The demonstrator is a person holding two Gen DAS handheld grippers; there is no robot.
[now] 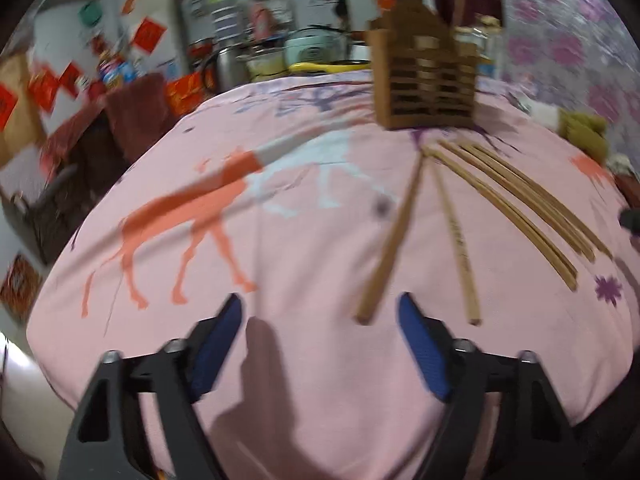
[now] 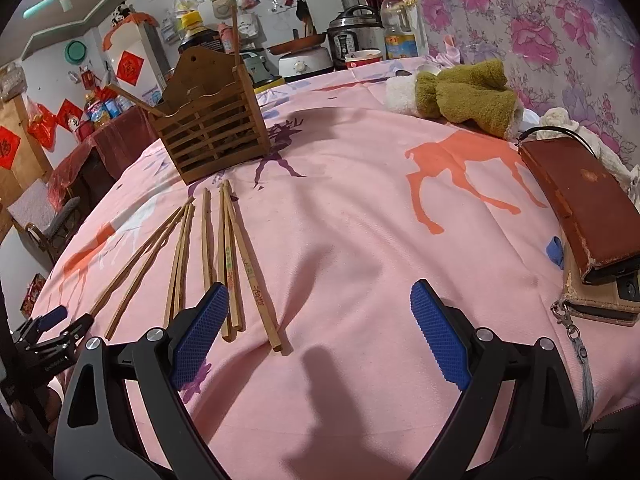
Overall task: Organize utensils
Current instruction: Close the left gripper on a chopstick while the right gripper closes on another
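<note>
On the pink cloth, chopsticks lie just beyond the wide, empty left tool.

We are seeing the chopsticks lying fanned on the tablecloth just before the slatted holder. The plush toy is sitting behind to the right; the wallet is resting at the right edge.

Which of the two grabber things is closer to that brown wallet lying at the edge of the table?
Right. The right gripper hovers over the pink cloth with the brown wallet just off to its right. The left gripper sits on the far side of the chopsticks, farther from it.
</note>
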